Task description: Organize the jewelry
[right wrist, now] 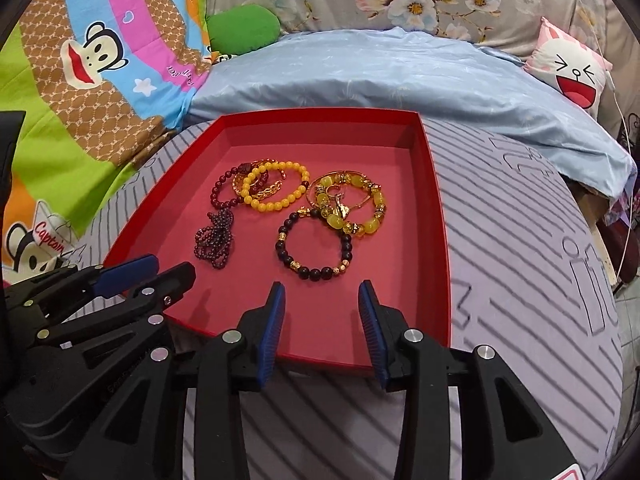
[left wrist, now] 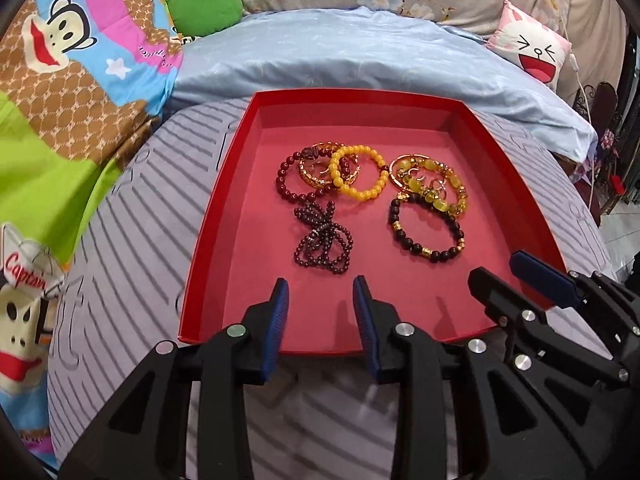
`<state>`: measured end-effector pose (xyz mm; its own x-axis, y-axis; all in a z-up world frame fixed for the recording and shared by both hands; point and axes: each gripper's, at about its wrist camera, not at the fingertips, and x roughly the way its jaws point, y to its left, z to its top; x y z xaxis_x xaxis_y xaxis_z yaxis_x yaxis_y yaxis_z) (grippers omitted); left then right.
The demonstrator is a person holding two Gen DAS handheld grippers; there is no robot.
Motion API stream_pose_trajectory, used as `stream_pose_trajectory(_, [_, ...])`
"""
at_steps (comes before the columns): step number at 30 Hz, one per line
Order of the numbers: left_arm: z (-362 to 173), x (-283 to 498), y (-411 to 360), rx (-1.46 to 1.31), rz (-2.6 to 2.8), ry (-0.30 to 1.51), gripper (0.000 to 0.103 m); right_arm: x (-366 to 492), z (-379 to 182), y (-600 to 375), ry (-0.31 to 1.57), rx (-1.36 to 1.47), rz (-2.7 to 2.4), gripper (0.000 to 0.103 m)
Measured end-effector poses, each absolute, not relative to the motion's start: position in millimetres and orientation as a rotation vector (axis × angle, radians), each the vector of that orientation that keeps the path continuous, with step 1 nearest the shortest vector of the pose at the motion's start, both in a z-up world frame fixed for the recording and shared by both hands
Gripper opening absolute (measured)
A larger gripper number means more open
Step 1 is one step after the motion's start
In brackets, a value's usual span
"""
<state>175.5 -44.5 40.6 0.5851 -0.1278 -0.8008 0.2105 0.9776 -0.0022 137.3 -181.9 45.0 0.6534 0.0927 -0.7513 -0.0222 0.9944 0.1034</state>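
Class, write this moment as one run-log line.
left gripper: open, empty | right gripper: open, empty | red tray: holds bracelets | black bead bracelet: nearest right gripper, untouched

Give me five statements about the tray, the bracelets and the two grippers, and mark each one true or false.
1. All the bracelets lie inside the red tray. True.
2. The left gripper holds the yellow bracelet. False: its jaws are empty and apart.
3. The black bracelet lies nearest the right gripper. True.
4. The tray sits on a wooden table. False: it rests on striped bedding.
5. The yellow bracelet lies apart from the others. False: it overlaps the dark red bracelet.
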Motion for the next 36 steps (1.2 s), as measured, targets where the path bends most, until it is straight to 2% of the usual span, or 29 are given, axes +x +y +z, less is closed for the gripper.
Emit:
stream_pose_trajectory(10, [41, 114, -36, 0.096, -0.213, 0.949, 0.032, 74, 47, -173, 0.895, 0.103, 0.078, 0.038])
stream_pose_trajectory(19, [81, 100, -30, 0.069, -0.173, 0.868, 0.033, 58, 86, -175, 0.822, 0.112, 0.039, 0.038])
stream_pose_trajectory(24, [95, 95, -28, 0.068, -0.154, 0.842, 0.045, 49, 99, -174, 0.79, 0.104, 0.022, 0.044])
stream_pose_trajectory(27, [100, 90, -30, 0.104, -0.125, 0.819, 0.057, 43, 101, -176, 0.785, 0.101, 0.011, 0.045])
stream_pose_trajectory(31, [102, 85, -30, 0.121, -0.111, 0.803, 0.067, 38, 103, -181, 0.781, 0.105, -0.015, 0.054])
stream_pose_trajectory(36, [102, 83, -26, 0.127, -0.047, 0.796, 0.088, 33, 103, -187, 0.781, 0.115, -0.051, 0.061])
